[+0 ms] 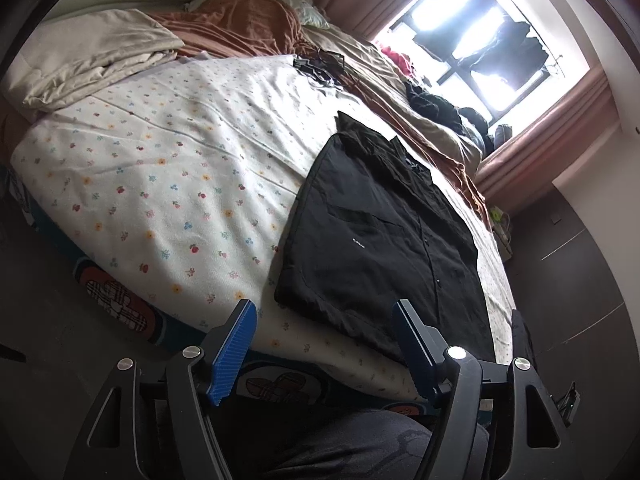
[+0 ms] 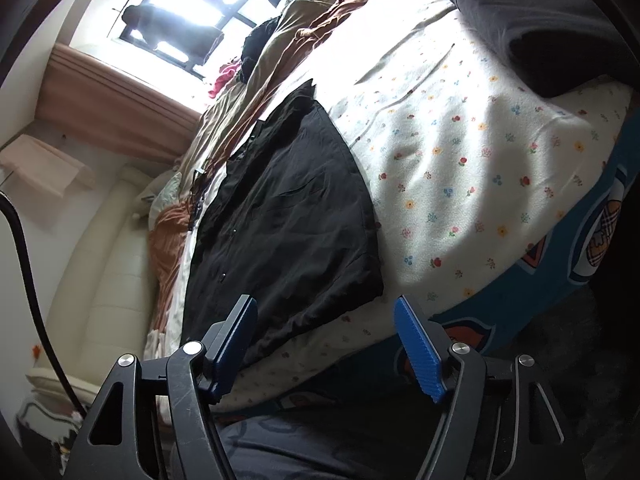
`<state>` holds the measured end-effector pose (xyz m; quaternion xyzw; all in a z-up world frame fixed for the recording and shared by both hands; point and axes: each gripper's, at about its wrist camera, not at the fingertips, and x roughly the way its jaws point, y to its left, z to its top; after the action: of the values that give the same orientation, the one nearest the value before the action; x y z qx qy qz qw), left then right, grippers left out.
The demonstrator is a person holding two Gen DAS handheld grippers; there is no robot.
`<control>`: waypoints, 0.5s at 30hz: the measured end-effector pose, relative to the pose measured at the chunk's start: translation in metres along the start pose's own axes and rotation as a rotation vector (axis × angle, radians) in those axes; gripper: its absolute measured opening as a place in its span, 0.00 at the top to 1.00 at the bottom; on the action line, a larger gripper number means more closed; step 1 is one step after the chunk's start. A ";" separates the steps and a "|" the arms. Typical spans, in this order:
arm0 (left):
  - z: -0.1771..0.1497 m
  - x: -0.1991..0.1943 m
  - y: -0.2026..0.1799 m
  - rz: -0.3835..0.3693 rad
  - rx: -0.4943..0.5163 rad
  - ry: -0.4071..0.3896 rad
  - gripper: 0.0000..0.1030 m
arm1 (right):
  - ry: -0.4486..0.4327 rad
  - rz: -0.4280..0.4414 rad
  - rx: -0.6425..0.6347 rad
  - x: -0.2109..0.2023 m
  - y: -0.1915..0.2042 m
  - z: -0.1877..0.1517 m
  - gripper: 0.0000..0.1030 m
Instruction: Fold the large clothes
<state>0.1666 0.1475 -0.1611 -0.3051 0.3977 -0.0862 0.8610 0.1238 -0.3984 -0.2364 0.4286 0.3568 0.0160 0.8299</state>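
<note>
Both gripper (image 1: 326, 346) (image 2: 326, 346) jaws gape above black shirt (image 1: 380, 236) on bed (image 1: 160, 168).

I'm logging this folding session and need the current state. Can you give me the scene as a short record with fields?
garment: black shirt, lying flat, sides apparently folded in
surface: floral bedsheet, near the bed's edge
left tool: open, empty, short of the shirt's hem
right tool: open, empty, by the shirt's near corner
clutter: beige pillow, brown blanket, dark clothes pile by the window
</note>
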 end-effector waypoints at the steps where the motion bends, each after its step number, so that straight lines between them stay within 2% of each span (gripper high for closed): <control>1: 0.001 0.006 0.003 -0.003 -0.010 0.010 0.34 | 0.006 0.002 0.004 0.005 -0.002 0.001 0.34; 8: 0.002 0.050 0.013 -0.028 -0.060 0.085 0.44 | 0.045 0.014 0.034 0.032 -0.014 0.007 0.40; 12: 0.004 0.069 0.018 0.002 -0.083 0.101 0.45 | 0.065 0.036 0.052 0.043 -0.021 0.011 0.41; 15: 0.005 0.078 0.024 -0.008 -0.106 0.097 0.45 | 0.070 0.055 0.055 0.049 -0.022 0.012 0.41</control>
<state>0.2202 0.1385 -0.2218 -0.3474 0.4417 -0.0833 0.8230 0.1616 -0.4048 -0.2764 0.4600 0.3741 0.0439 0.8041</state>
